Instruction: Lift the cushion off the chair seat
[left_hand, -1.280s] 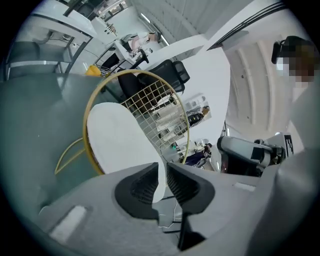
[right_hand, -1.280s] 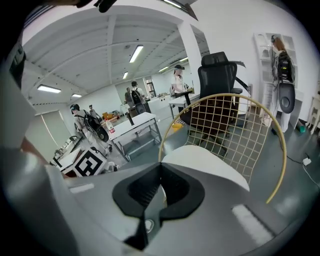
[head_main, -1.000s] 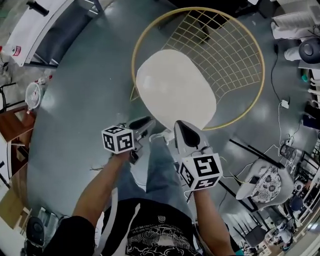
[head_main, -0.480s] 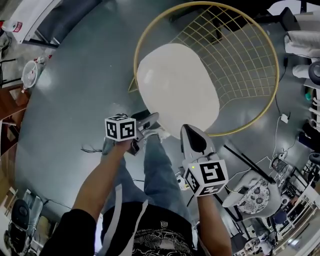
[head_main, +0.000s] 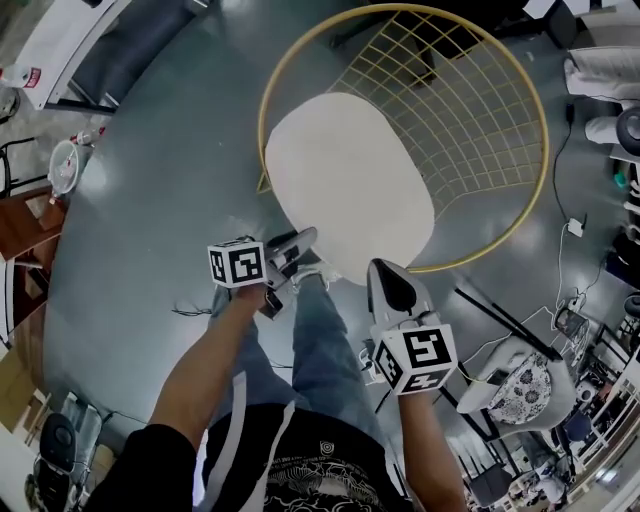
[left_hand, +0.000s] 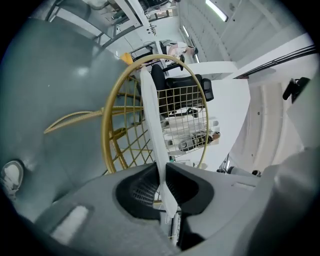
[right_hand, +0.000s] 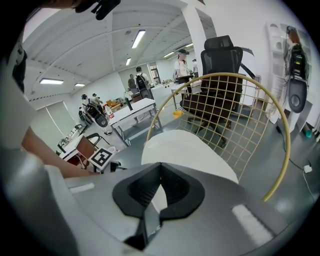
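As the left gripper (head_main: 303, 238) bites in, I see its jaws have just been closing and now clamp the near edge of the white cushion (head_main: 350, 185). Its own view shows that thin edge squeezed between the pads. The cushion lies flat on the seat of the gold wire chair (head_main: 460, 110), not lifted yet. The right gripper (head_main: 384, 272) sits just beside the same near edge, further right, angled down at it. Its jaws are together, tips touching, nothing between them; the cushion only shows beyond them. The chair stands on the grey floor (head_main: 170, 180).
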